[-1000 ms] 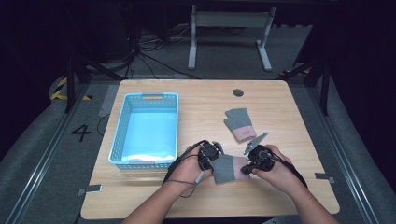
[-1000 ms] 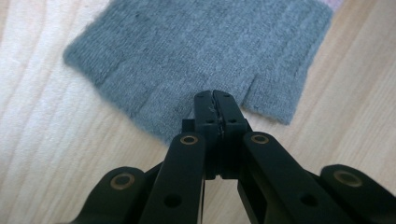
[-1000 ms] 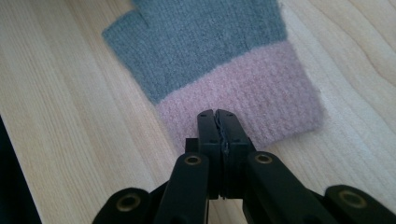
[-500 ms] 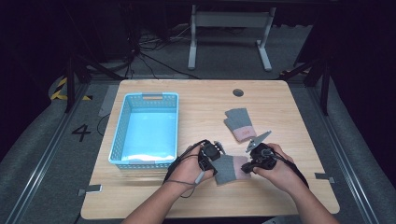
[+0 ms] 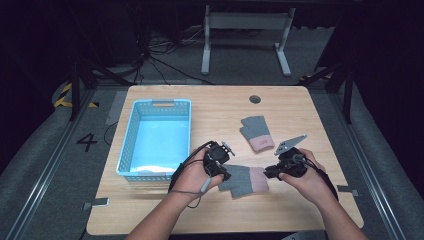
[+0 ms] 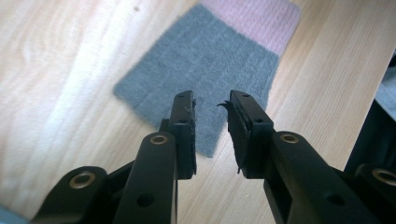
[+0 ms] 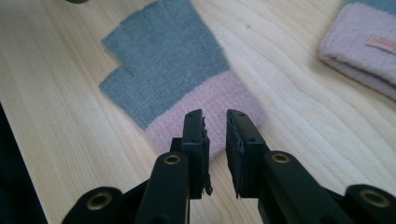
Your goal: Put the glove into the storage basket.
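High view: near glove (image 5: 245, 180) lies flat on the table (image 5: 210, 110), grey finger end toward the left gripper (image 5: 223, 172), pink cuff toward the right gripper (image 5: 270, 173). The grippers flank it, one at each end, held in the person's hands. Second glove (image 5: 256, 134) lies farther up the table, apart from the first. Blue basket (image 5: 131, 145) sits left of the left gripper.

Left gripper view: left gripper (image 6: 211, 122) above the grey end of the near glove (image 6: 210, 60). Jaws parted, have just been opening. Nothing between the pads, glove lies flat below, clear of them.

Right gripper view: right gripper (image 7: 215, 133) above the pink cuff of the near glove (image 7: 173, 65). Jaws parted by a narrow gap, also just been opening. Nothing pinched, cuff flat on the wood. Cuff of the second glove (image 7: 364, 51) at top right, well apart from the near one.
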Motion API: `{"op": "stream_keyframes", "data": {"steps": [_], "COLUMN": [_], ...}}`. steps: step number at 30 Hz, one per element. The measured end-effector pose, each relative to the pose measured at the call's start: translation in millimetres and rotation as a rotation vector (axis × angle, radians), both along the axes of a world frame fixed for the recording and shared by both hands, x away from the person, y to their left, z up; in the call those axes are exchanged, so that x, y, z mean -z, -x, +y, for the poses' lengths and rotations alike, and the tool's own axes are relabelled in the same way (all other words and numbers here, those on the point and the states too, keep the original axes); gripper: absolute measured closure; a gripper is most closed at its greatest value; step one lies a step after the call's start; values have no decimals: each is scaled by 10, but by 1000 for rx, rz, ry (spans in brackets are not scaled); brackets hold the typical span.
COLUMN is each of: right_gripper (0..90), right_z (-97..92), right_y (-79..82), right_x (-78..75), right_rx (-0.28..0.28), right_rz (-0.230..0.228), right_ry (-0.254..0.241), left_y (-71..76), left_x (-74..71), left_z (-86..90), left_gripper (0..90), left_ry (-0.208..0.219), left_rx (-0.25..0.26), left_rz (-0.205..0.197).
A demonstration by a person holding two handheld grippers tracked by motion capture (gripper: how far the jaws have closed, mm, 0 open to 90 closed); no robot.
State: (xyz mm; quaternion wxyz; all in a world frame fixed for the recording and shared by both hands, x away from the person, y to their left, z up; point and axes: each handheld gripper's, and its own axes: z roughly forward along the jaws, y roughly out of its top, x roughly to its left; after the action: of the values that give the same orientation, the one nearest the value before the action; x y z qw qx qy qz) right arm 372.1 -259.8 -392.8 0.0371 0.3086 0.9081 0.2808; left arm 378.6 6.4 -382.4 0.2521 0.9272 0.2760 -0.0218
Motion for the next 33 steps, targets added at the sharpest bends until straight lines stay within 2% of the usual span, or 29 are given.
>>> {"op": "stream_keyframes", "data": {"steps": [9,20,26,27,28,33], "right_gripper": [759,722,695,686,686,675], "right_z": [-76,-87,-95,-99,-99,-96], "right_y": [-12,-86,-259,-334,-334,-543], "right_x": [-49,-122,-205,-236,-236,-297], "right_rx": [36,71,92,99,99,120], "right_rz": [-10,-13,3,11,11,25], "right_ry": [-27,-46,-36,-26,-26,5], "left_y": [-5,23,56,65,65,87], "left_x": [-107,-195,-218,-222,-222,-242], "left_z": [117,221,265,280,280,340], "left_gripper": [706,683,679,679,679,679], "left_ry": [40,52,56,58,58,54], "left_rx": [-26,-39,-45,-44,-44,-50], "left_rz": [-12,-9,-3,1,1,5]}}
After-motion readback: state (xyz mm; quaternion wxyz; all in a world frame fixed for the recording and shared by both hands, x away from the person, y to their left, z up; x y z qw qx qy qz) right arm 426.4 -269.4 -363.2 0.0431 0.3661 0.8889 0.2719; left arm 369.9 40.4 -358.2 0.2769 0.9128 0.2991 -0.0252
